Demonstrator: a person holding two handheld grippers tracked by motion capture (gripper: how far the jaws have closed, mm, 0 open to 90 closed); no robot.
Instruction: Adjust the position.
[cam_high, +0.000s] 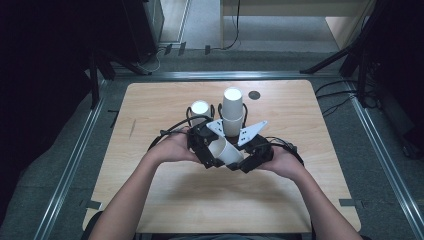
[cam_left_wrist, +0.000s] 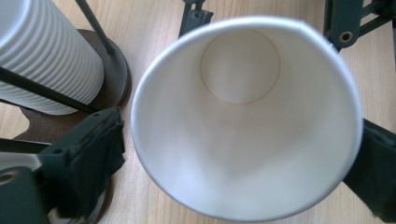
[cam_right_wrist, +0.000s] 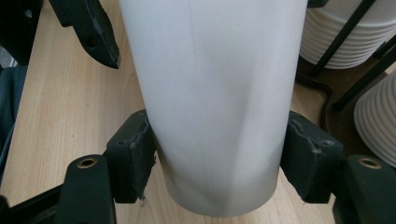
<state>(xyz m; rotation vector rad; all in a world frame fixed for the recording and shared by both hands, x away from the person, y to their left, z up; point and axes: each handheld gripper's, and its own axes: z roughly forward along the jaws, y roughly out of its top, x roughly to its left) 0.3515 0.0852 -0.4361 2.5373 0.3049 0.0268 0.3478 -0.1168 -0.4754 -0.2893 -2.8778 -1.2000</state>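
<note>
Right gripper view shows my right tool clamped on the paper cup near its base, pads pressing both sides. My left tool grips its rim end, so the cup lies sideways between us above the counter. Beyond stand the ribbed cup stacks in their wire holders, probably its source.

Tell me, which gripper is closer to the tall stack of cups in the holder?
Right. The right gripper sits just in front of the tall cup stack, clamping the loose paper cup. The left gripper holds the same cup from farther left, nearer the shorter stack.
</note>
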